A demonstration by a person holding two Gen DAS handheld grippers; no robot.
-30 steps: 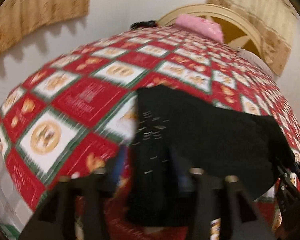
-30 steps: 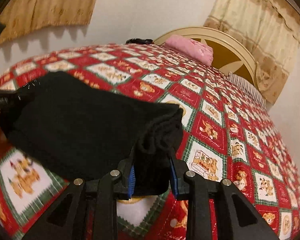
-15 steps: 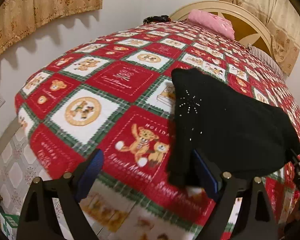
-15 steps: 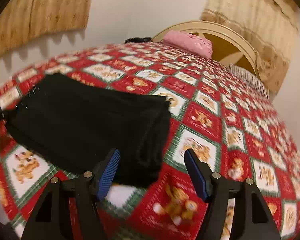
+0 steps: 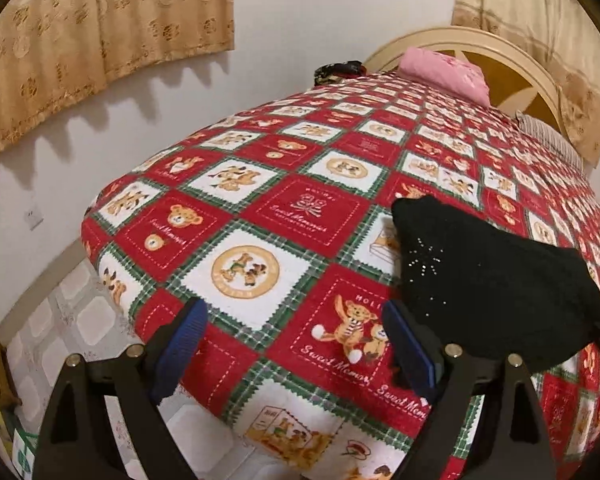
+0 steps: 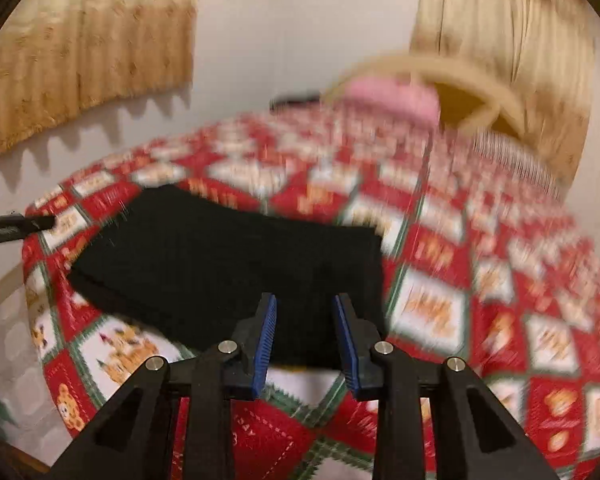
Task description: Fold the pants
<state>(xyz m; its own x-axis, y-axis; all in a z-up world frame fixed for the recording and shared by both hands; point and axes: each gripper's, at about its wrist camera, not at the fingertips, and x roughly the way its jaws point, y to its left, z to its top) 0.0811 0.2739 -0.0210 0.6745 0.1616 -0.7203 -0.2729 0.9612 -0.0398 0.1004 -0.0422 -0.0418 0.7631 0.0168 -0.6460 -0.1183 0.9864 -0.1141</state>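
The black pants (image 5: 492, 280) lie folded into a flat rectangle on the red teddy-bear bedspread (image 5: 284, 216), near the bed's front corner. My left gripper (image 5: 296, 344) stands wide open just left of the pants; its right pad (image 5: 410, 352) sits by the cloth's edge and holds nothing. In the blurred right wrist view the pants (image 6: 220, 264) lie beyond and below my right gripper (image 6: 306, 340). Its jaws are closing with a gap still between the blue pads, and the cloth behind that gap is not pinched. The left gripper's finger (image 6: 16, 226) pokes in at the left edge.
A pink pillow (image 5: 444, 72) and a striped pillow (image 5: 548, 136) lie by the cream headboard (image 5: 500, 52). A small dark object (image 5: 338, 69) sits at the bed's far edge. Tan curtains (image 5: 100, 40) hang on the wall. Tiled floor (image 5: 72, 320) shows past the bed's left edge.
Both grippers let go of the pants and drew back. The left jaws spread wide and shifted left of the cloth. The right jaws opened, then narrowed again. The pants dropped flat onto the bed.
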